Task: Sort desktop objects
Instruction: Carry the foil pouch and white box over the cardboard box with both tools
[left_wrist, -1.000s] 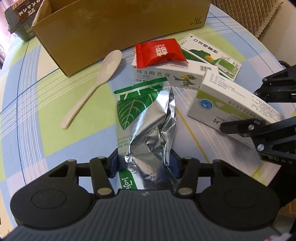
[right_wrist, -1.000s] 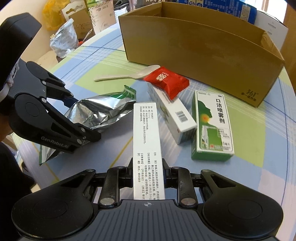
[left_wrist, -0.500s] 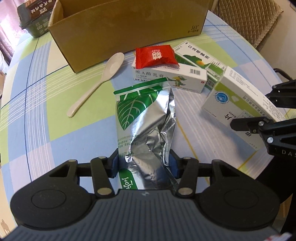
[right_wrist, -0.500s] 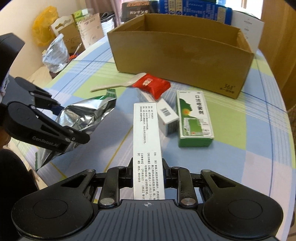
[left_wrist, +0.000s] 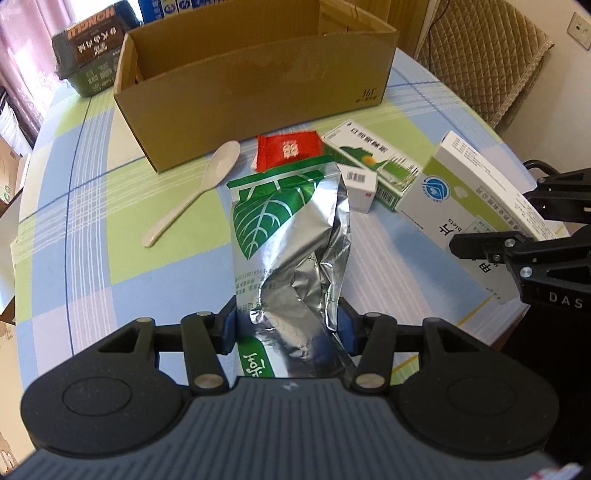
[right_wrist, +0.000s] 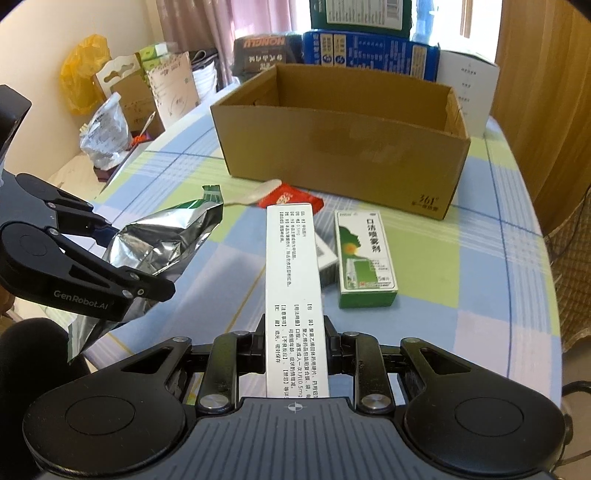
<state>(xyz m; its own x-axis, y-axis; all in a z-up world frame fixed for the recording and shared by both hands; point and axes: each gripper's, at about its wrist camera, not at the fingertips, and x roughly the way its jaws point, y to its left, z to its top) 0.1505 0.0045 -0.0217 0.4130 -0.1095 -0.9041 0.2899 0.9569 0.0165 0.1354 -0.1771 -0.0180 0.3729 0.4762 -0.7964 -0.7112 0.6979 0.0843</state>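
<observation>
Here the left tool (left_wrist: 287, 325) is pinching the lower end of a crumpled silver foil pouch (left_wrist: 291, 236) with a green leaf print, holding it clear above the checked surface (left_wrist: 88, 206), while the right tool (right_wrist: 295, 350) is clamping a long white medicine box (right_wrist: 293, 280) by its narrow sides. Beyond them a cream spoon (left_wrist: 195, 184), a red sachet (left_wrist: 288, 149) and a green spray box (right_wrist: 365, 258) are lying in front of the open cardboard box (right_wrist: 340, 144)

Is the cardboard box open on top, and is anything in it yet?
Open: the cardboard box has no lid or closed flaps, and its inner walls show. Contents: cannot tell, since its floor is hidden behind the near wall.
</observation>
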